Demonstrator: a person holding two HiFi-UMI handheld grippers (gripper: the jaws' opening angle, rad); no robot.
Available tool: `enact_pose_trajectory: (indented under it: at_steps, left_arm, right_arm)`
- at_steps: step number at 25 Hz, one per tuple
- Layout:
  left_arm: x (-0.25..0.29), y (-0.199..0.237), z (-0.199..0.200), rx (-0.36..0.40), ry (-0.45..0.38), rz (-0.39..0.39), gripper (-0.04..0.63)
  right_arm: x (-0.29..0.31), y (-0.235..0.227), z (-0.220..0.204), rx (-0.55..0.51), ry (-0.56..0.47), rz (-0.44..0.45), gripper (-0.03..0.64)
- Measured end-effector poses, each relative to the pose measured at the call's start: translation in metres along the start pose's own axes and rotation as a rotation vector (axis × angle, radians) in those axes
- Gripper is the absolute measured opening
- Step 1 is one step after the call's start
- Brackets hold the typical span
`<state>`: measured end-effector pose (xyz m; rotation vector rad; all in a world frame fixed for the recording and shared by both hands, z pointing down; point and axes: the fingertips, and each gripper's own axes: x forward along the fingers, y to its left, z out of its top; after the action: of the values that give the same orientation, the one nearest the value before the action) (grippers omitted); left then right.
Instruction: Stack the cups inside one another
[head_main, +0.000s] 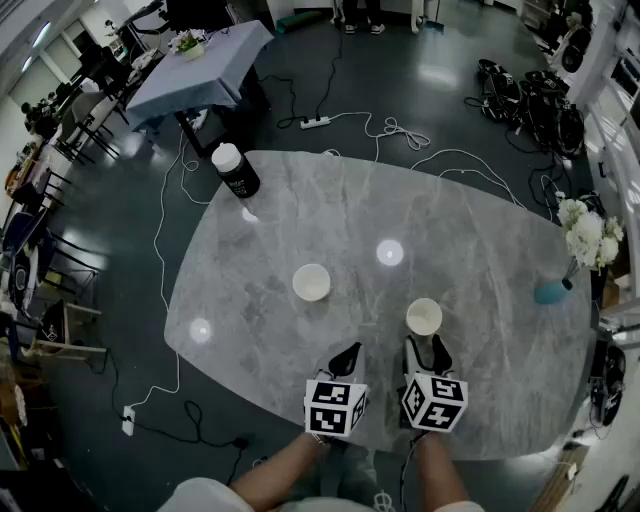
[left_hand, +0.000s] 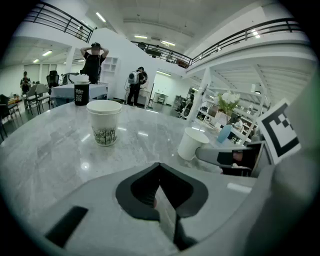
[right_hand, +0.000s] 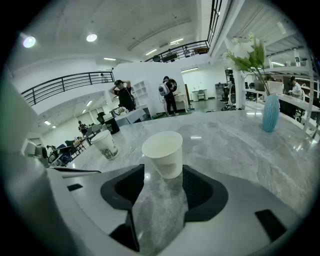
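Two white paper cups stand upright and apart on the grey marble table (head_main: 480, 250). The plain cup (head_main: 424, 316) (right_hand: 163, 152) stands right at the tips of my right gripper (head_main: 427, 345) (right_hand: 163, 169), whose jaws are open on either side of its base; the pads do not press on it. The other cup (head_main: 311, 282) (left_hand: 104, 122), with a dark print near its foot, stands further out to the left, well ahead of my left gripper (head_main: 346, 352) (left_hand: 160, 167). That gripper's jaws are together with nothing in them. The left gripper view also catches the plain cup (left_hand: 192, 143).
A black canister with a white lid (head_main: 236, 170) (left_hand: 81, 92) stands at the table's far left edge. A blue vase with white flowers (head_main: 552, 291) (right_hand: 270, 113) is at the right edge. Cables lie on the floor beyond. People stand far off.
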<state>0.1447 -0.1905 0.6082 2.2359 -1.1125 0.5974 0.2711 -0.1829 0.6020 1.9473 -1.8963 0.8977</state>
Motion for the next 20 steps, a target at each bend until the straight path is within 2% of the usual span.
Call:
enact_pose_trajectory:
  at_steps: [6, 20]
  left_arm:
    - [0.008, 0.002, -0.003, -0.008, 0.016, -0.001, -0.003]
    - [0.014, 0.012, -0.01, -0.033, 0.032, 0.01, -0.003]
  right_arm:
    - [0.015, -0.004, 0.002, -0.029, 0.024, -0.009, 0.216]
    - [0.03, -0.007, 0.005, -0.056, 0.012, -0.046, 0.216]
